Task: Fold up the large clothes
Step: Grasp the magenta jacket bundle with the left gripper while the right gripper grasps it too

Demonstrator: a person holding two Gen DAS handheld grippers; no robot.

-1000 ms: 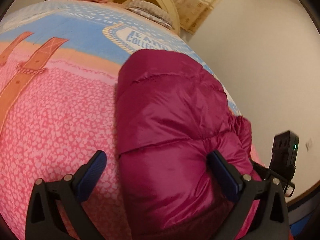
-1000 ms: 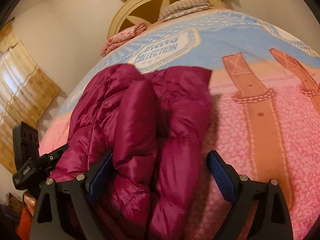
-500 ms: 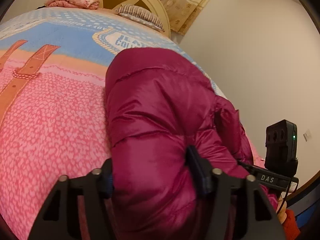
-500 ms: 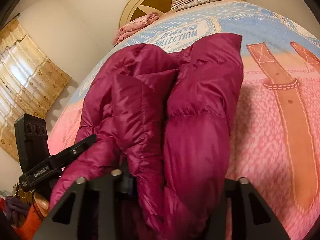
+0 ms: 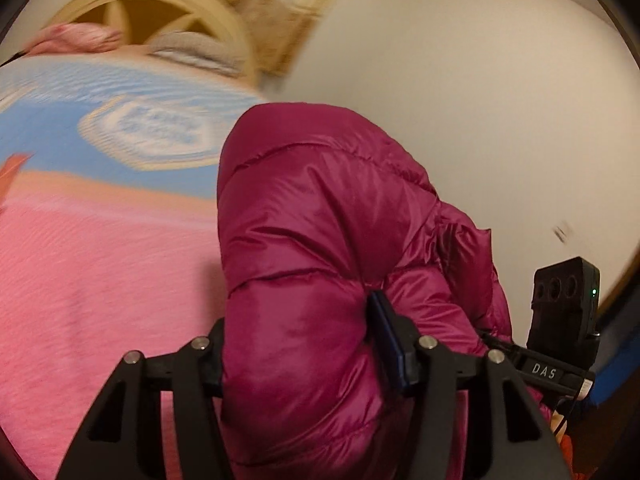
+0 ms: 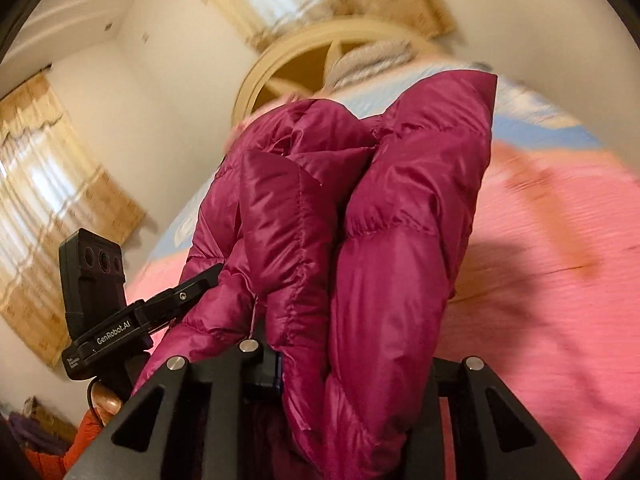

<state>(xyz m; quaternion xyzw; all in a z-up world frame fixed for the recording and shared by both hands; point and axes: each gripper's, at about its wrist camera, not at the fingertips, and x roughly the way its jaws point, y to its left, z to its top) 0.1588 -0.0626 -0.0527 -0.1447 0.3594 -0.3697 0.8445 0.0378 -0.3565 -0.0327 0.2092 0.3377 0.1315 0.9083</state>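
Observation:
A magenta puffer jacket, folded into a thick bundle, is lifted off the bed. My left gripper is shut on its near left end; the puffy fabric bulges between the fingers. In the right wrist view the same jacket rises in front of the camera, and my right gripper is shut on its near right end. The right gripper's body shows in the left wrist view, and the left gripper's body in the right wrist view. The fingertips are mostly hidden by fabric.
The bed has a pink and blue quilt with a printed label, seen also in the right wrist view. A cream arched headboard with pillows stands at the far end. A white wall is at the right, curtains at the left.
Both grippers went from open around the jacket's near end to shut on it. The jacket has since risen off the quilt and the views tilt upward, blurred by motion.

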